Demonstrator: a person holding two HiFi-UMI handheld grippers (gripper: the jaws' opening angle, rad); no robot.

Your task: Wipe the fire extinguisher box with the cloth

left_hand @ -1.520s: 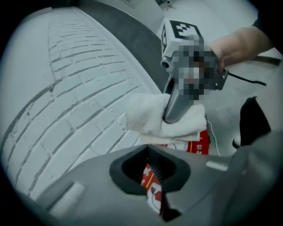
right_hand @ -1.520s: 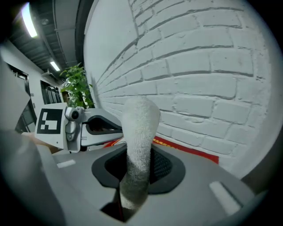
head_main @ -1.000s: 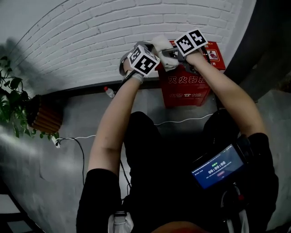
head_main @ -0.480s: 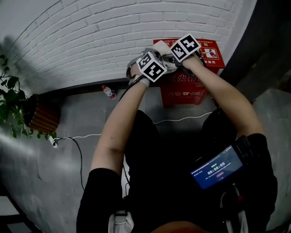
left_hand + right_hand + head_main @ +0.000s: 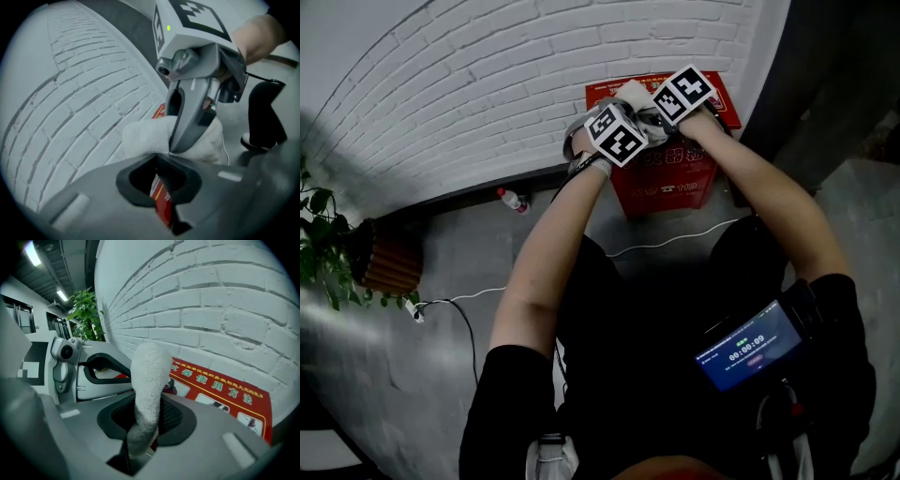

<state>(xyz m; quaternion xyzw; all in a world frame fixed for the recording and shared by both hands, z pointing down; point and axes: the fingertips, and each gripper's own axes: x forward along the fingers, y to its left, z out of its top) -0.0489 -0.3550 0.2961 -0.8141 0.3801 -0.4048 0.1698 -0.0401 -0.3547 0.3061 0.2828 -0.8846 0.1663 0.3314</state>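
Observation:
A red fire extinguisher box (image 5: pixel 670 183) with yellow print stands on the floor against the white brick wall; its lid (image 5: pixel 220 390) shows in the right gripper view. My right gripper (image 5: pixel 645 111) (image 5: pixel 146 408) is over the box top, shut on a white cloth (image 5: pixel 630 92) (image 5: pixel 149 376) that sticks up from its jaws. My left gripper (image 5: pixel 586 117) (image 5: pixel 157 157) is close beside it on the left, its jaws together with nothing between them; the red box shows through their gap. In the left gripper view the right gripper (image 5: pixel 177 147) presses into the cloth (image 5: pixel 145 136).
A plastic bottle (image 5: pixel 511 200) lies by the wall left of the box. A potted plant (image 5: pixel 328 253) in a wooden pot (image 5: pixel 389 258) stands far left. A white cable (image 5: pixel 675 239) runs across the floor. A dark pillar (image 5: pixel 797 75) rises right of the box.
My left gripper has moved right, closing up beside the right gripper and the cloth. Both now sit over the box top, and the head view has shifted so the box lies further left.

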